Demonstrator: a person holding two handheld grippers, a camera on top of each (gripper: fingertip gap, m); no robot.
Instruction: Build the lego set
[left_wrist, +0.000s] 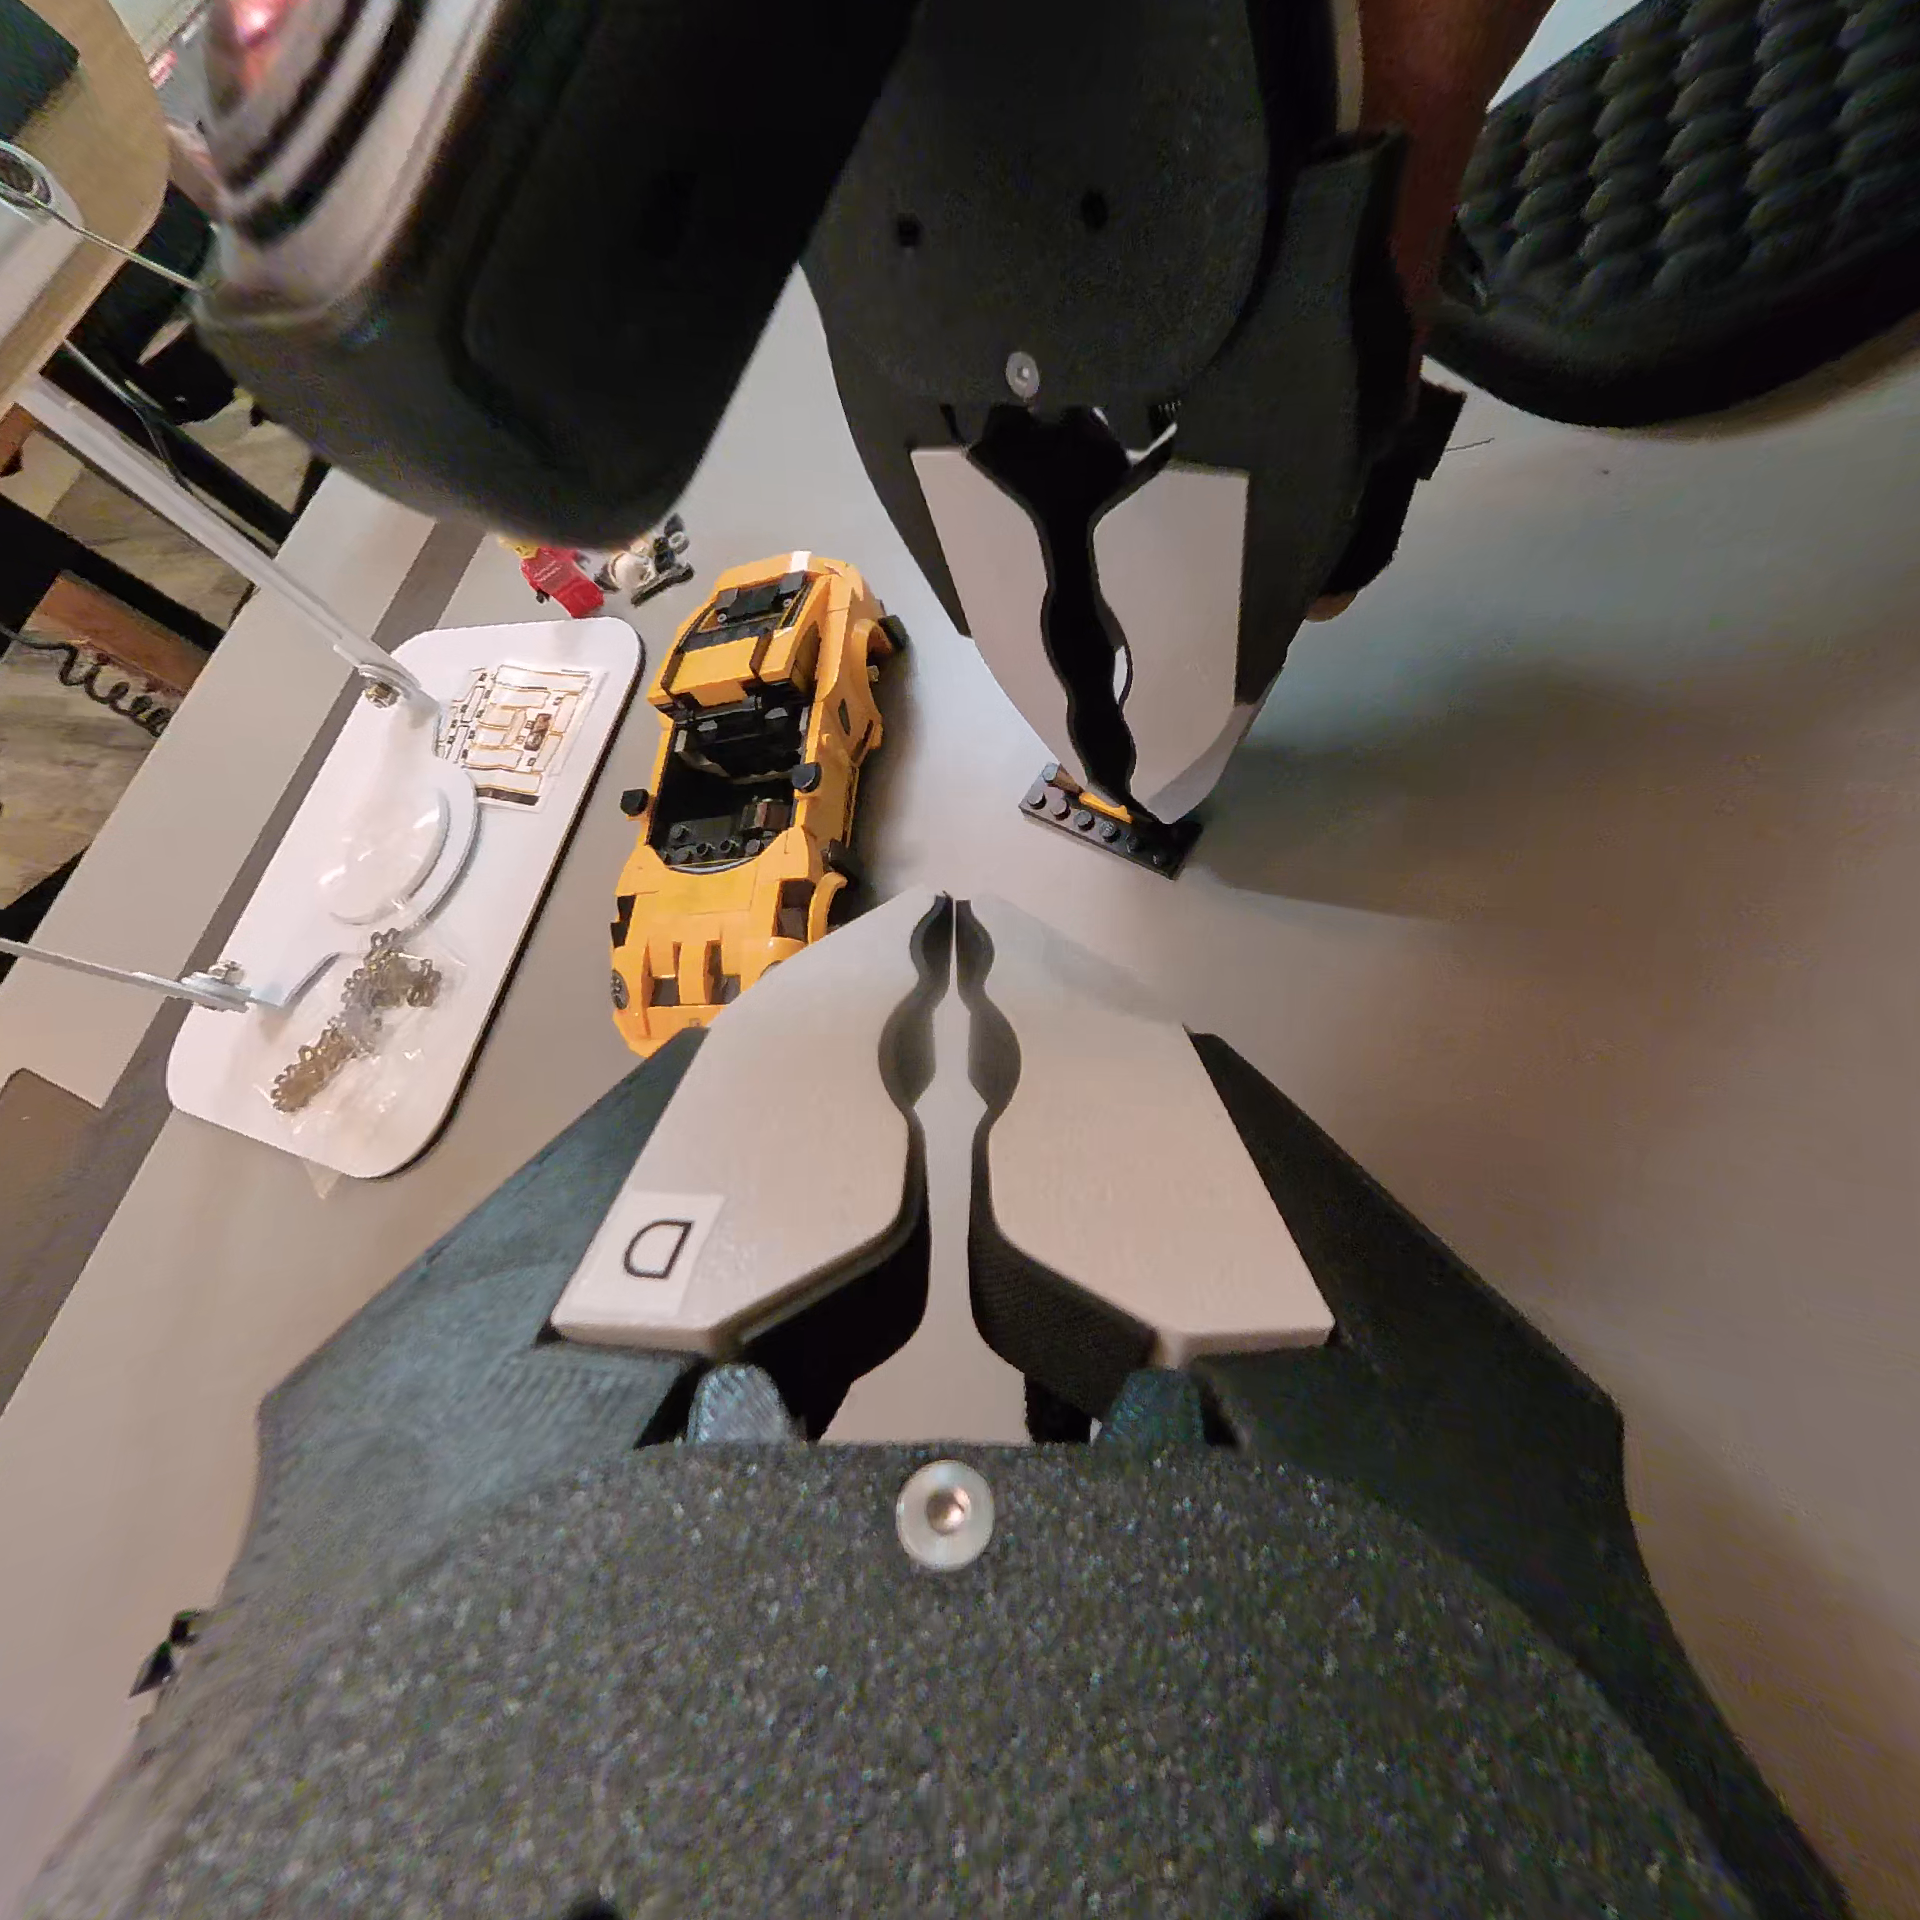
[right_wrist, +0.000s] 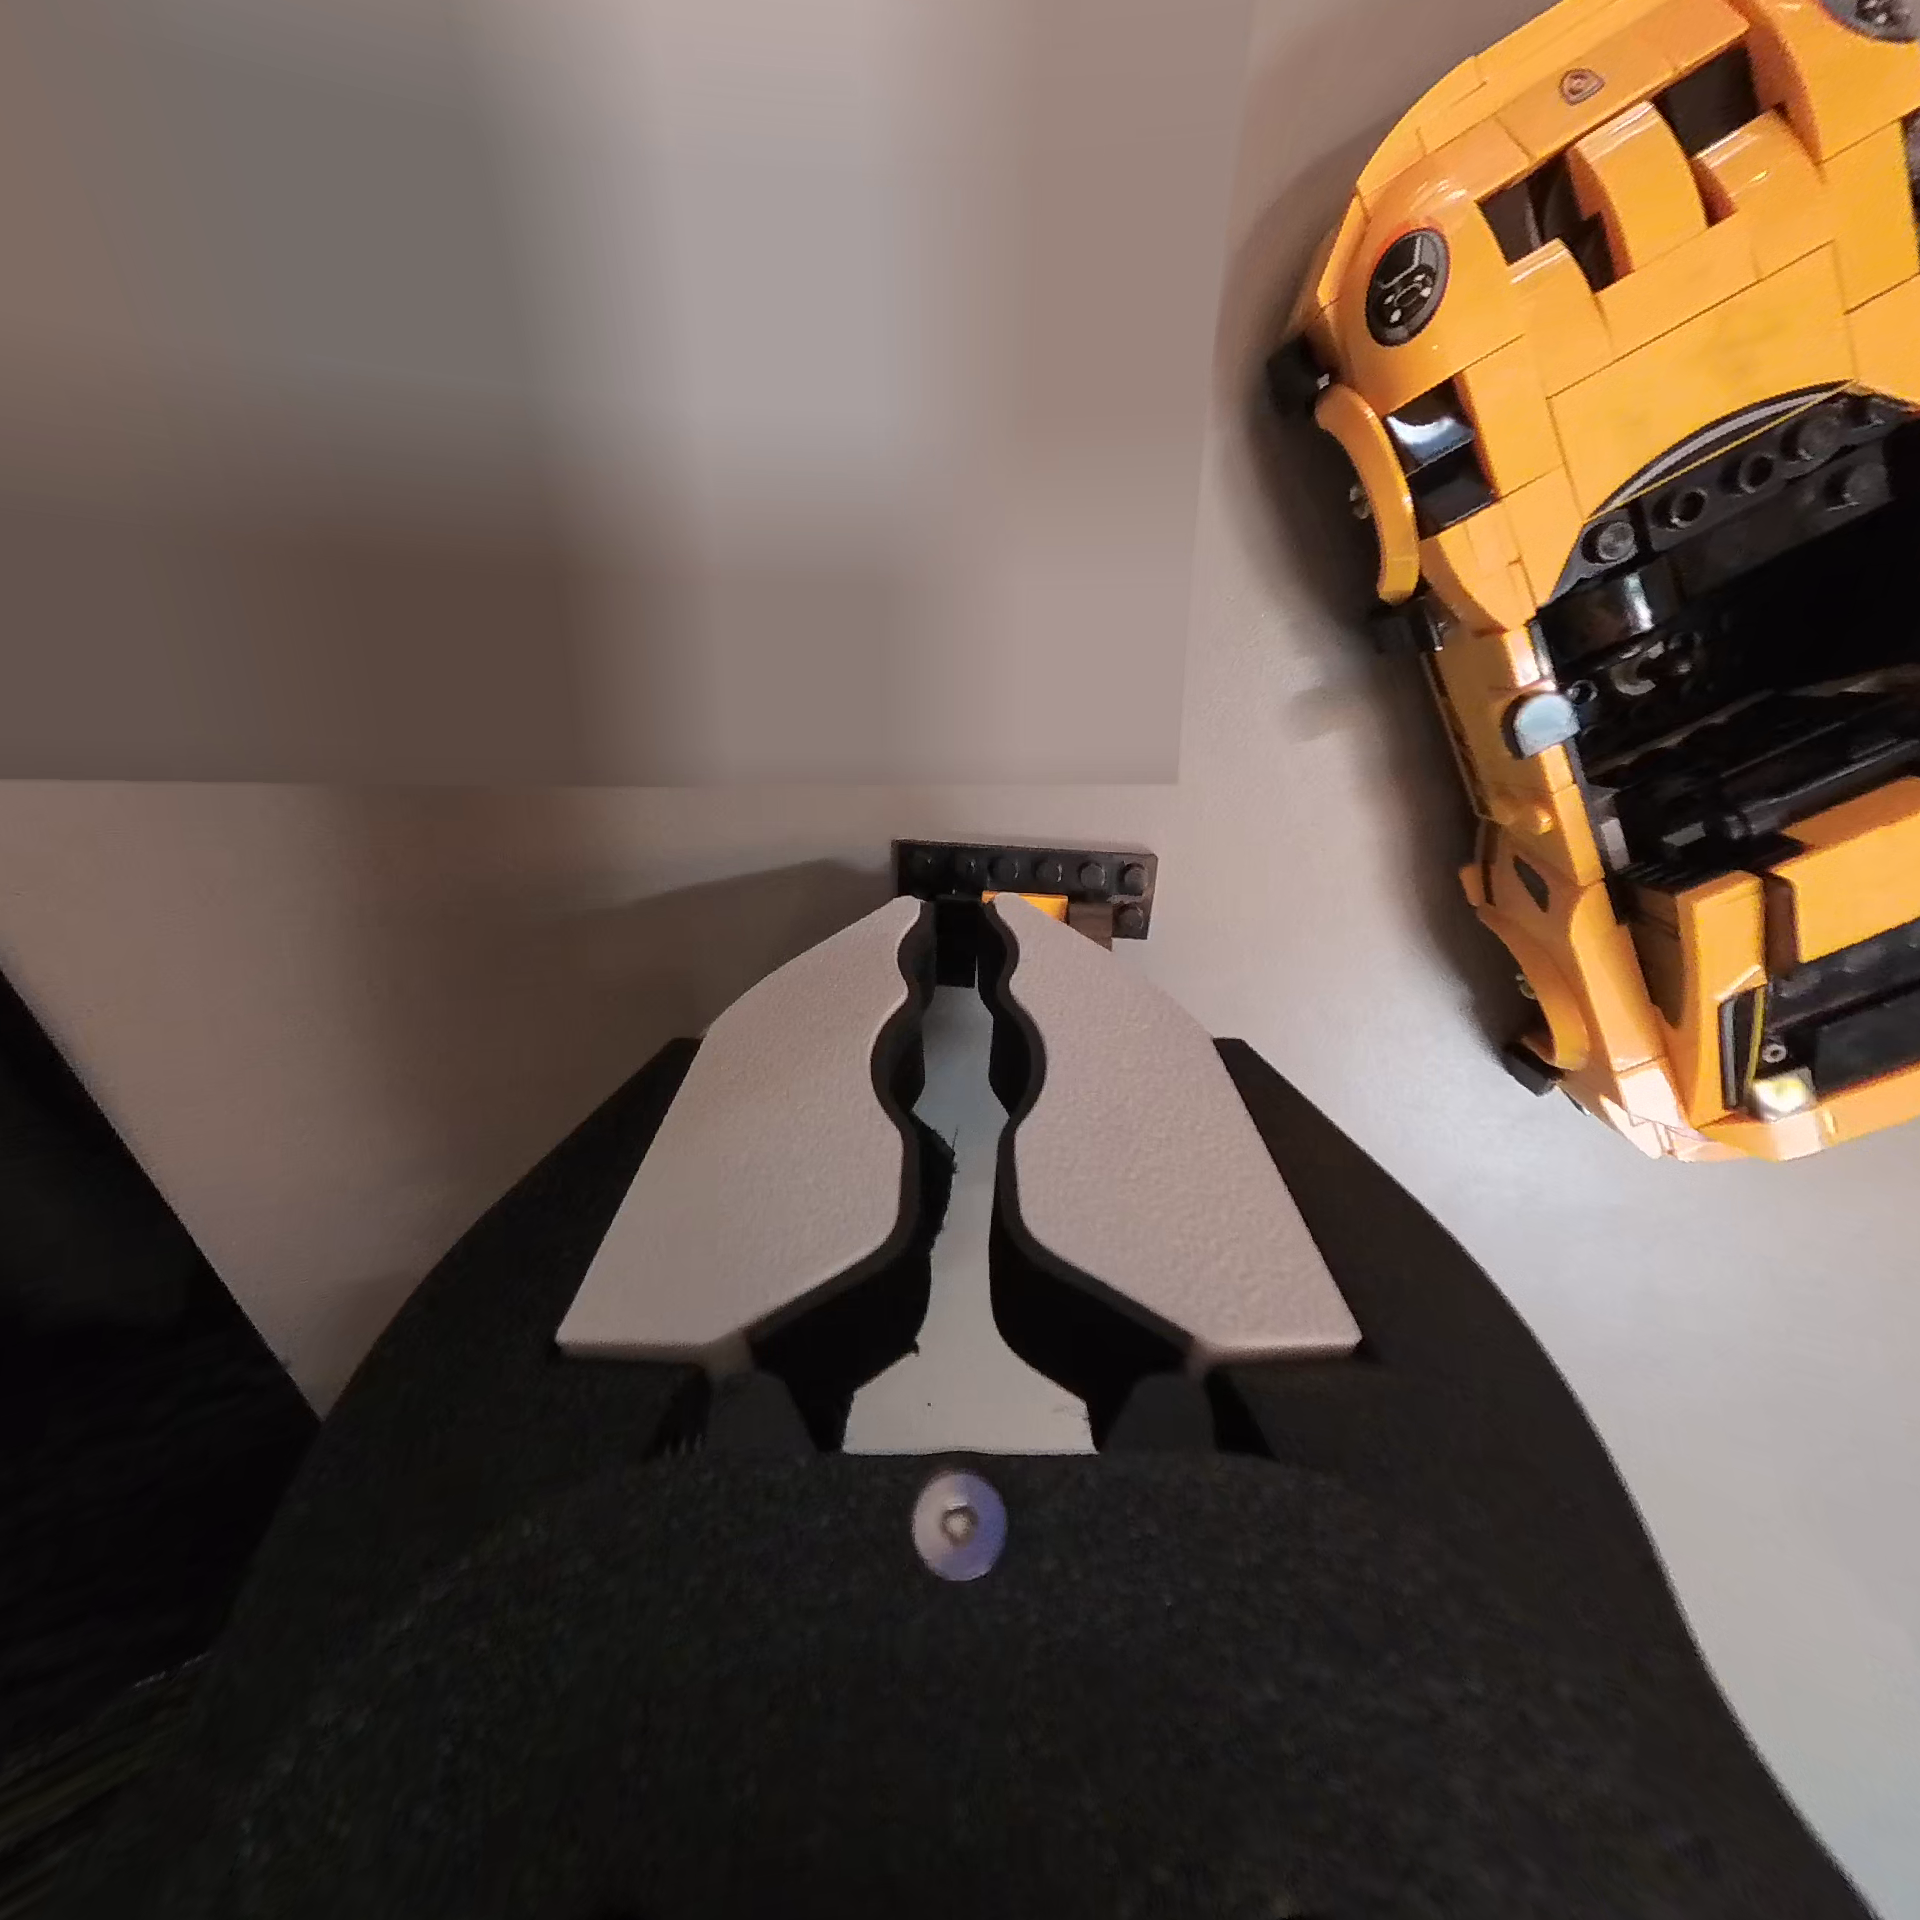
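While the left gripper (left_wrist: 953, 904) hovered above the grey worktop (left_wrist: 1558, 1039) with its fingers pressed together at the tips and nothing between them, the right gripper (right_wrist: 951, 914) reached down to a small black studded plate (right_wrist: 1023, 868) that lay flat on the worktop. In the right wrist view, the fingers of the right gripper stood narrowly apart, and a small dark piece (right_wrist: 958, 951) sat in the gap between their tips, right at the near edge of the plate; whether the fingers actually gripped it could not be told. An orange piece (right_wrist: 1023, 902) and a brownish piece (right_wrist: 1096, 914) sat on the plate just beside the fingertips. In the left wrist view the right gripper (left_wrist: 1117, 795) came in from the top, tips down on the same plate (left_wrist: 1112, 831), with a person's hand (left_wrist: 1392, 208) behind it. The orange and black lego car (left_wrist: 743, 790) stood on the worktop to the left of the plate, near but apart from it, its cabin open and no roof on. Further left lay a white board (left_wrist: 436, 1091) bearing a sheet of stickers (left_wrist: 525, 727), a clear round lens (left_wrist: 390, 852) and a clear bag of small grey parts (left_wrist: 358, 1013). Beyond the car's far end sat a few loose pieces, red (left_wrist: 561, 582), white and black. A black mesh chair seat (left_wrist: 1714, 187) showed at the top right.
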